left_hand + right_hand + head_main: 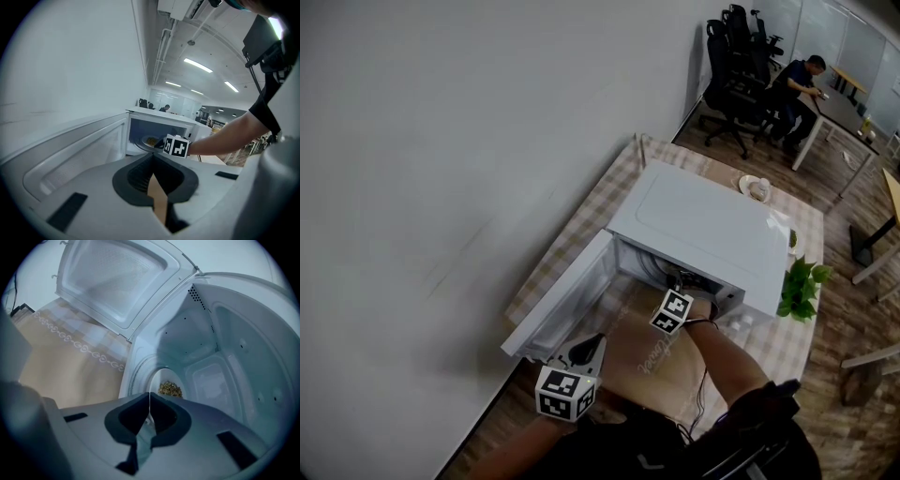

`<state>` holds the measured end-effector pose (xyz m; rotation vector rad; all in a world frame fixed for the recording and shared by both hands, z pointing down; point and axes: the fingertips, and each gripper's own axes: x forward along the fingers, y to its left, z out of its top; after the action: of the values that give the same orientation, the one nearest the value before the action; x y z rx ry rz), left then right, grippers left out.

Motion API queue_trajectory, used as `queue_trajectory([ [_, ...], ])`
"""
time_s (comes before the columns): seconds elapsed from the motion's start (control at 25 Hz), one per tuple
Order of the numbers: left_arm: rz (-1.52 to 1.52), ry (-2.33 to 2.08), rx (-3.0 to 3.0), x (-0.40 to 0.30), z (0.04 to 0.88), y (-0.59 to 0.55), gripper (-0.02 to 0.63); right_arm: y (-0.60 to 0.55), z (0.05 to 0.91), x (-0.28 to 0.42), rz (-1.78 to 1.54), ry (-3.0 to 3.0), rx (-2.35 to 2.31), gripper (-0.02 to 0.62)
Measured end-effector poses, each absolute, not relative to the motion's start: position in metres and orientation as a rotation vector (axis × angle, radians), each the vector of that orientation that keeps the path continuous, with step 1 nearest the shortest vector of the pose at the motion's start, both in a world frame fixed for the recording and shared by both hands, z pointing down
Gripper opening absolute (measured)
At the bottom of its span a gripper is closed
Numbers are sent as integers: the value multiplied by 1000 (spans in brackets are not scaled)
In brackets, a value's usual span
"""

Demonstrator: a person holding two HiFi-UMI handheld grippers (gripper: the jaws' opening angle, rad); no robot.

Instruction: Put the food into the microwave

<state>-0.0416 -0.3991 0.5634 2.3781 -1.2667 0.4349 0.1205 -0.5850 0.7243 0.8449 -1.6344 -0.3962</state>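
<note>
Left gripper [153, 161] low in foreground, fingers [136, 176] pressed together at tips, nothing between them. Sliver of tan table [159, 204] visible below tips. Beyond: white microwave [161, 119], door [79, 150] swung open to left. Plate [146, 140] with yellowish food [151, 139] inside cavity. Right gripper [161, 143] at cavity mouth, just in front of plate, person's arm [220, 140] reaching in from right. Plain white wall at left.

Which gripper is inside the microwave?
The right gripper, shut on the plate inside the microwave; the left gripper, shut and empty, hangs outside by the open door.
</note>
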Motion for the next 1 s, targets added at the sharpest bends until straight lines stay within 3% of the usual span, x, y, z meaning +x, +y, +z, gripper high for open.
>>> queue_trajectory([
  [0.72, 329, -1253, 2460, -63, 546, -367, 9, -493, 638, 77, -250, -1879, 1070, 11],
  [1.0, 277, -1263, 2530, -69, 529, -357, 9, -453, 573, 65, 17, -2159, 1261, 11],
])
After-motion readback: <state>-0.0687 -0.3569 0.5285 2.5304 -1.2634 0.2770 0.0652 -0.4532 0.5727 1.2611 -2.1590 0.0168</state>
